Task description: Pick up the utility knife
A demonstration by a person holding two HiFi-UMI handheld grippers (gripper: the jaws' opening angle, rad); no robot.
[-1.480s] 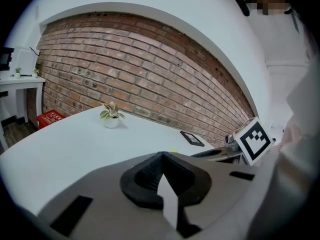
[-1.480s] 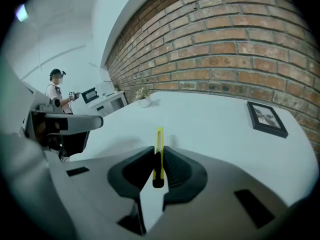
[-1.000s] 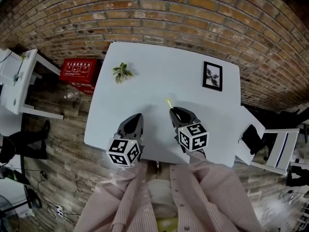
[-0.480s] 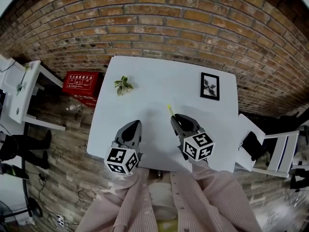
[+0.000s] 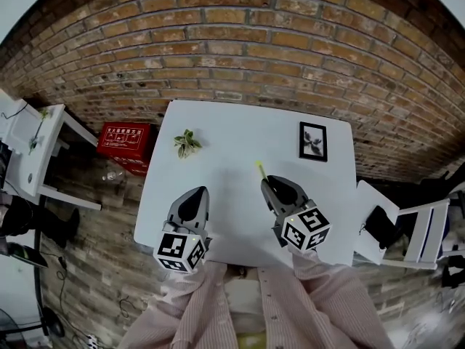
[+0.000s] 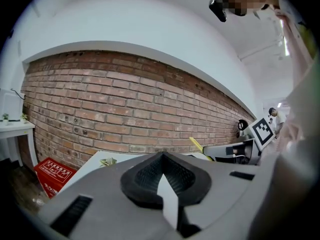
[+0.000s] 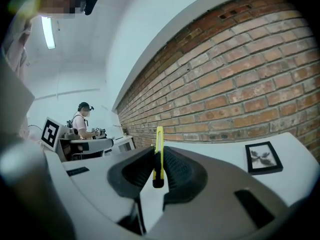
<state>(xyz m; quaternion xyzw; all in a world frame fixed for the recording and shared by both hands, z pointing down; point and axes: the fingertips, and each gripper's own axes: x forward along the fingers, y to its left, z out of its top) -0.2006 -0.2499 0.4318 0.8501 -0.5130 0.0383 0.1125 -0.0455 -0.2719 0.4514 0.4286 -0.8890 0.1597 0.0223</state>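
My right gripper hangs above the near half of the white table, shut on a yellow utility knife. In the right gripper view the knife stands pinched between the black pads, its tip poking out past them towards the brick wall. To the left of it my left gripper hovers at about the same height, shut with nothing between its pads. The left gripper view also catches the yellow knife in the right gripper, off to its right.
A small leafy sprig lies at the table's far left and a black picture frame at its far right. A red box sits on the floor by the left. A white side table and a chair flank the table.
Both grippers have risen higher above the table, side by side. The yellow knife has gone up with the right gripper, still pinched the same way.
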